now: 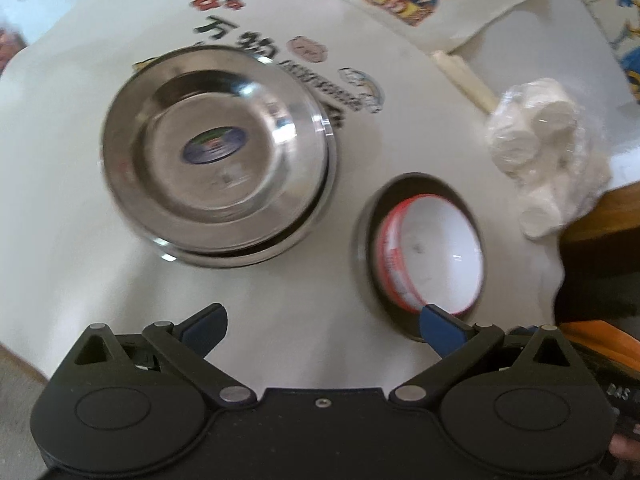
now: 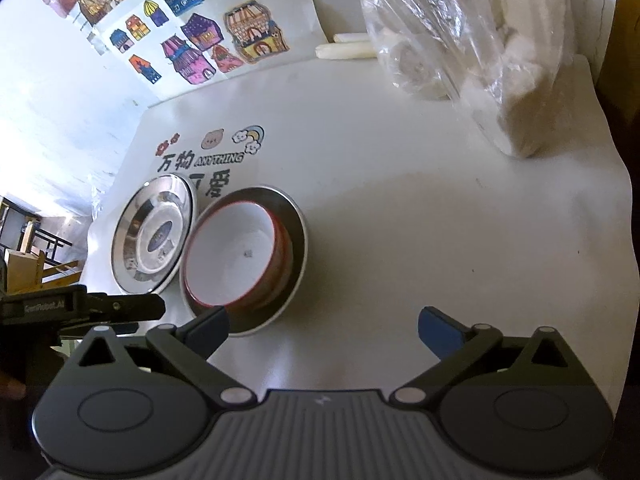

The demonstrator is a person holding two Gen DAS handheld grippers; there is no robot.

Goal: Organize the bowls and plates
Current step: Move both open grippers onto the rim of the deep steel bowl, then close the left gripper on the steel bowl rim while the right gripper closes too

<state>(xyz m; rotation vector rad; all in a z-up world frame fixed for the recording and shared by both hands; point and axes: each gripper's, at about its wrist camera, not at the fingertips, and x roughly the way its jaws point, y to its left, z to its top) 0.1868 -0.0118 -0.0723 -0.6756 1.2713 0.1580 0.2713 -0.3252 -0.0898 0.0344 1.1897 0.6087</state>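
Note:
Two steel plates (image 1: 216, 168) lie stacked on the white table cover, left of centre in the left wrist view; they also show in the right wrist view (image 2: 152, 236). To their right a white bowl with a red rim (image 1: 436, 256) sits inside a dark metal bowl (image 1: 370, 216); the same pair shows in the right wrist view, white bowl (image 2: 232, 260) in metal bowl (image 2: 298, 240). My left gripper (image 1: 322, 324) is open and empty, just in front of both stacks. My right gripper (image 2: 324, 326) is open and empty, its left finger near the metal bowl's near rim.
A clear plastic bag of white rolls (image 2: 480, 48) lies at the back right, also in the left wrist view (image 1: 548, 152). Two pale sticks (image 2: 348, 48) and colourful sticker sheets (image 2: 208, 40) lie at the back. The table cover's edge (image 2: 624, 208) runs along the right.

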